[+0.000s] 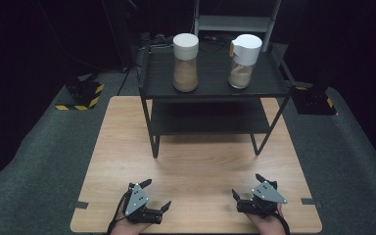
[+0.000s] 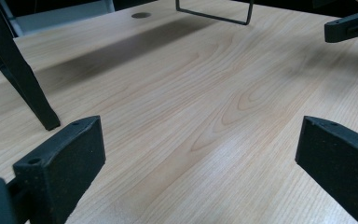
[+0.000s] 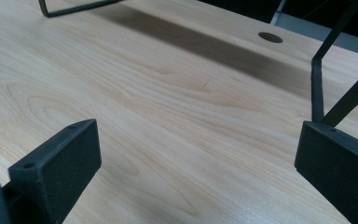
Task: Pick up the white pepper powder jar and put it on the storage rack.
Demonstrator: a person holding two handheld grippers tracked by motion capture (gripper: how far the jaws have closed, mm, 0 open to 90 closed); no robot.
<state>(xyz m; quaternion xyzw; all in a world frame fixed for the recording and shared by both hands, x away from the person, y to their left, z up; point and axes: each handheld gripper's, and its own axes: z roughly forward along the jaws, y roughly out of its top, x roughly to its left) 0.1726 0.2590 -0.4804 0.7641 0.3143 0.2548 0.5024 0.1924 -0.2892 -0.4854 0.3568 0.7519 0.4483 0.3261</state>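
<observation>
Table [image 1: 196, 171]: light wood top, set on a dark grey carpeted surface; a round hole shows near its far edge in both gripper views.

Shelf rack [image 1: 210, 85]: black, two tiers, thin metal legs, standing on the far half of the table. Its lower tier is dark and nothing can be made out on it.

Left jar [image 1: 185, 62]: clear glass, white cylindrical lid, brownish powder filling roughly the lower half; upright on the top tier of the rack, toward its left.

Right jar [image 1: 243, 61]: clear glass, white lid with a small tan tab at its left side, paler powder in the lower part; upright on the top tier, toward its right, well apart from the left jar.

Left gripper [image 1: 157, 193]: held in the person's left hand at the near left of the table, jaws spread wide and holding nothing. Its own view shows bare wood between the jaws, one rack leg [image 2: 21, 74] at the left, and a jaw of the other gripper at the upper right.

Right gripper [image 1: 247, 186]: held in the person's right hand at the near right of the table, jaws spread wide and holding nothing. Its own view shows bare wood between the jaws and a rack leg [image 3: 318, 88] at the right.

Floor markers [image 1: 81, 95]: black blocks with yellow-and-black striped edges, on the carpet either side of the table.
</observation>
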